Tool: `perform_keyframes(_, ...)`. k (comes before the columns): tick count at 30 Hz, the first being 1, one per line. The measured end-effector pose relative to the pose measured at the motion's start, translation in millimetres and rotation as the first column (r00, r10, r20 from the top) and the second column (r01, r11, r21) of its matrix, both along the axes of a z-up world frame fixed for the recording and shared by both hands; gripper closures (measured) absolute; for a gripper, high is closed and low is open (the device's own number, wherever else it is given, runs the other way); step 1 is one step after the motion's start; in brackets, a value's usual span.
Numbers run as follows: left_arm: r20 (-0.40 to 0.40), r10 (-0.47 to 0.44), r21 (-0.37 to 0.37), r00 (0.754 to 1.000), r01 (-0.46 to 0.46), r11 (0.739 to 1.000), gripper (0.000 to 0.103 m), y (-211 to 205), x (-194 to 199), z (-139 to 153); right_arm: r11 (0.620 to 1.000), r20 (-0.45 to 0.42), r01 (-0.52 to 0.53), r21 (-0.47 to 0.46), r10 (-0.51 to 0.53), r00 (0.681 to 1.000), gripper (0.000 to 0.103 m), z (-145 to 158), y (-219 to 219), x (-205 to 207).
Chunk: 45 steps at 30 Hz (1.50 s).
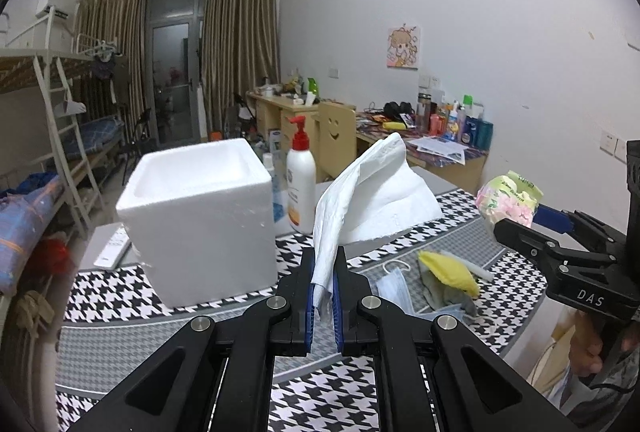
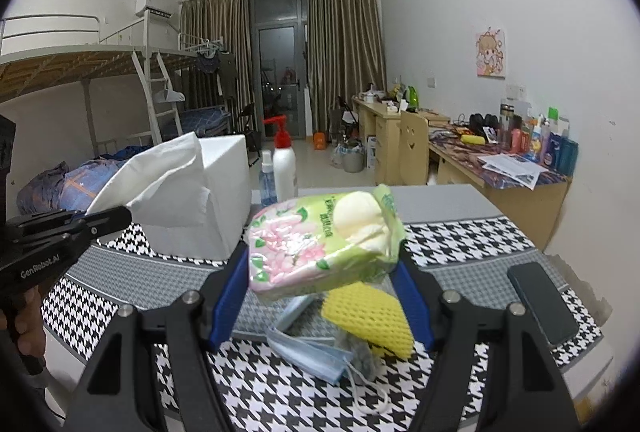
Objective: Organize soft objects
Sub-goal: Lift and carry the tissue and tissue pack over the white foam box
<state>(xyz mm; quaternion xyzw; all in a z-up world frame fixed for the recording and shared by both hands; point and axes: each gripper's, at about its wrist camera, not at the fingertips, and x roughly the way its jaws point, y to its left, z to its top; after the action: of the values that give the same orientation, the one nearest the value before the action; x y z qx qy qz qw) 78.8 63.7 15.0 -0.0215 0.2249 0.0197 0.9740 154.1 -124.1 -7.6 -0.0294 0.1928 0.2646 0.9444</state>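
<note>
My left gripper [image 1: 323,278] is shut on a white paper tissue [image 1: 372,191], which stands up from the jaws above the table; the same tissue [image 2: 160,183] shows at the left of the right wrist view. My right gripper [image 2: 320,272] is shut on a green and pink tissue pack [image 2: 320,240], lifted off the table; that tissue pack [image 1: 510,197] appears at the right of the left wrist view. A white foam box [image 1: 196,216] stands open-topped at the left. On the table lie a yellow foam net [image 2: 372,320], a blue face mask [image 2: 316,352] and a grey cloth [image 1: 444,292].
The houndstooth tablecloth [image 2: 280,400] covers the table. A white pump bottle [image 1: 301,179] with a red top and a small spray bottle [image 2: 267,179] stand behind the box. A black phone [image 2: 540,304] lies at the right edge. A remote [image 1: 114,248] lies left of the box.
</note>
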Motion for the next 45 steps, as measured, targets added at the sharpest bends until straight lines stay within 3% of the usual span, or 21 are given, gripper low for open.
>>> perform_keyframes(18, 0.069, 0.089, 0.028, 0.994, -0.091, 0.995, 0.095, 20.6, 2.5, 28.3, 0.997, 0.060, -0.076, 0.031, 0.074, 0.995, 0.030, 32.6, 29.8, 3.1)
perform_keyframes(45, 0.104, 0.220, 0.052, 0.970, -0.226, 0.973, 0.095, 64.5, 30.9, 51.6, 0.985, 0.070, -0.174, -0.020, 0.175, 0.982, 0.030, 61.4, 101.6, 36.5)
